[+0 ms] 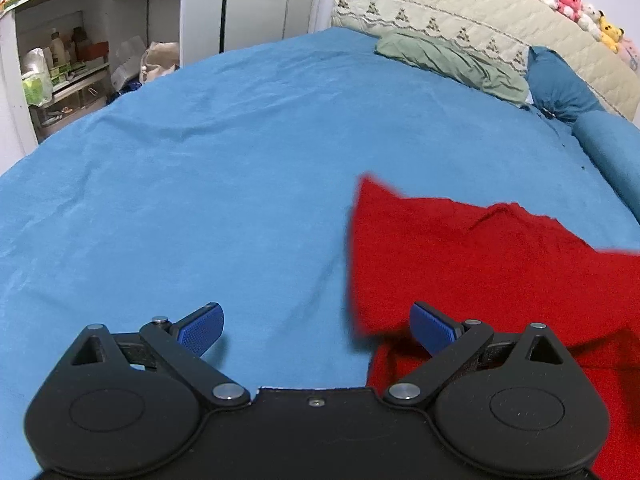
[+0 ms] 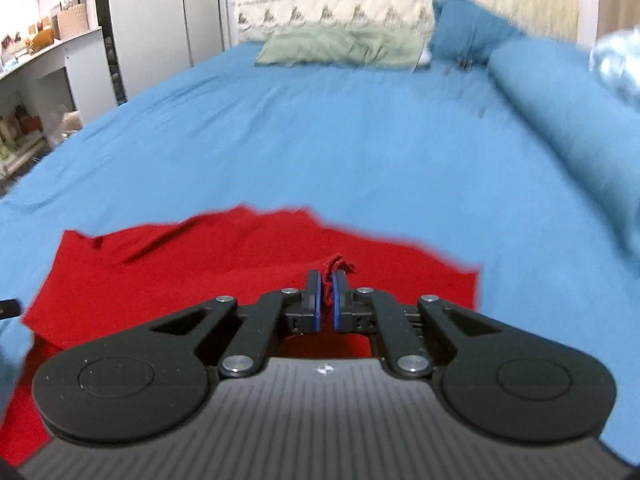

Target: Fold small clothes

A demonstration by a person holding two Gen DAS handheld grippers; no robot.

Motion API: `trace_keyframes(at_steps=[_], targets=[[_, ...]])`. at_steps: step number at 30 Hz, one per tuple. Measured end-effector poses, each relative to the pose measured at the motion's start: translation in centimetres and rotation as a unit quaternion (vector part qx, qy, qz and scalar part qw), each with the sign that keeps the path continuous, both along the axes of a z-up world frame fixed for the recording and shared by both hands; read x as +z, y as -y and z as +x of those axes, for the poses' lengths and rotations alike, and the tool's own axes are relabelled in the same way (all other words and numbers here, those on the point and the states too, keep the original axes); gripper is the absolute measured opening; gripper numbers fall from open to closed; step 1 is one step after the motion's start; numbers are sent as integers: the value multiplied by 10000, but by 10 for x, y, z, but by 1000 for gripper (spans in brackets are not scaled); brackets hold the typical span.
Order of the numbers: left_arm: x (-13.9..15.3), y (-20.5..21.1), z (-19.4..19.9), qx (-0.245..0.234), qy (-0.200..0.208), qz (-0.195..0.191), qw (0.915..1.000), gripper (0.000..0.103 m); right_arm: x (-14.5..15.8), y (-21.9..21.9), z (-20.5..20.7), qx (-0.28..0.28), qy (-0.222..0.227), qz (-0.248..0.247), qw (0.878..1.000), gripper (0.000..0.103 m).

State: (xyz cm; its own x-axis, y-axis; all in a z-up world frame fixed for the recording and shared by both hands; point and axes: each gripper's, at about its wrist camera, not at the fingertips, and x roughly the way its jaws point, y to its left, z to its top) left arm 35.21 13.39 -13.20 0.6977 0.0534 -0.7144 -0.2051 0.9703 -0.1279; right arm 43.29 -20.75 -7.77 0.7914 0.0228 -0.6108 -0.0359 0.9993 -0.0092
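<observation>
A red garment (image 1: 480,264) lies rumpled on the blue bed sheet (image 1: 224,168), its left edge lifted and blurred. My left gripper (image 1: 316,326) stands open low over the sheet; its right pad (image 1: 434,328) reaches over the garment's near left corner and nothing sits between the pads. In the right wrist view the red garment (image 2: 200,256) spreads below and to the left. My right gripper (image 2: 326,284) is shut on a bunched fold of the red cloth, which sticks up between the blue pads.
A green pillow (image 1: 452,64) and a blue pillow (image 1: 560,84) lie at the headboard, with a rolled blue quilt (image 2: 568,120) along the right side. Plush toys (image 1: 572,4) line the headboard top. White shelves (image 1: 72,64) stand left of the bed.
</observation>
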Motion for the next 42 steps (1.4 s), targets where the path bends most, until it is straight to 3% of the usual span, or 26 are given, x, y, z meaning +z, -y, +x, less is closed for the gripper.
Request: trace_keyframes(at_steps=[3, 6, 10, 13, 16, 18, 20, 21, 22, 25, 28, 31, 35, 37, 38, 39, 40, 42], targets=[[-10, 7, 6, -438, -215, -120, 9987, 101, 7, 23, 5, -378, 86, -318, 9987, 21], [-24, 20, 14, -733, -368, -138, 9965, 101, -11, 48, 9, -732, -121, -457, 9962, 21], [-30, 38, 25, -789, -178, 466, 9956, 100, -43, 63, 5, -943, -385, -433, 9939, 20], [-40, 38, 27, -544, -489, 900, 9932, 98, -55, 71, 5, -1083, -443, -256, 9928, 20], [-30, 33, 21, -494, -382, 707, 9955, 96, -66, 73, 8, -1004, -681, -354, 9920, 22], [-15, 39, 16, -738, 16, 653, 9951, 97, -72, 73, 6, -946, -732, -529, 9914, 27], [-3, 47, 12, -990, 395, 597, 9925, 101, -70, 73, -5, -804, -497, -573, 9939, 50], [1, 51, 13, -1156, 574, 496, 9904, 101, -69, 70, -9, -702, -339, -516, 9956, 69], [2, 54, 15, -1285, 658, 406, 9887, 101, -68, 68, -15, -568, -180, -400, 9974, 74], [-5, 67, 29, -1652, 736, 153, 9834, 101, -72, 56, -19, -78, 4, -110, 9999, 74], [-24, 70, 40, -1765, 538, 23, 9828, 101, -79, 45, -7, 28, 34, -123, 9999, 74], [-39, 68, 46, -1677, 185, 18, 9857, 101, -83, 47, 10, -320, 190, -270, 9989, 74], [-43, 59, 50, -1632, 154, -136, 9864, 101, -91, 66, 17, -957, 221, -177, 9950, 74], [-44, 59, 52, -1589, 157, -167, 9870, 101, -97, 75, 19, -968, 107, -32, 9952, 69], [-44, 59, 52, -1586, 165, -155, 9871, 101, -98, 77, 19, -884, 58, 21, 9961, 59], [-44, 60, 54, -1594, 166, -133, 9870, 101, -97, 77, 18, -742, 61, 64, 9972, 30], [-44, 62, 55, -1610, 165, -99, 9868, 101, -95, 76, 16, -570, 84, 39, 9983, 21], [-44, 65, 53, -1610, 184, -78, 9867, 101, -88, 71, 8, -271, 274, -93, 9992, 20]])
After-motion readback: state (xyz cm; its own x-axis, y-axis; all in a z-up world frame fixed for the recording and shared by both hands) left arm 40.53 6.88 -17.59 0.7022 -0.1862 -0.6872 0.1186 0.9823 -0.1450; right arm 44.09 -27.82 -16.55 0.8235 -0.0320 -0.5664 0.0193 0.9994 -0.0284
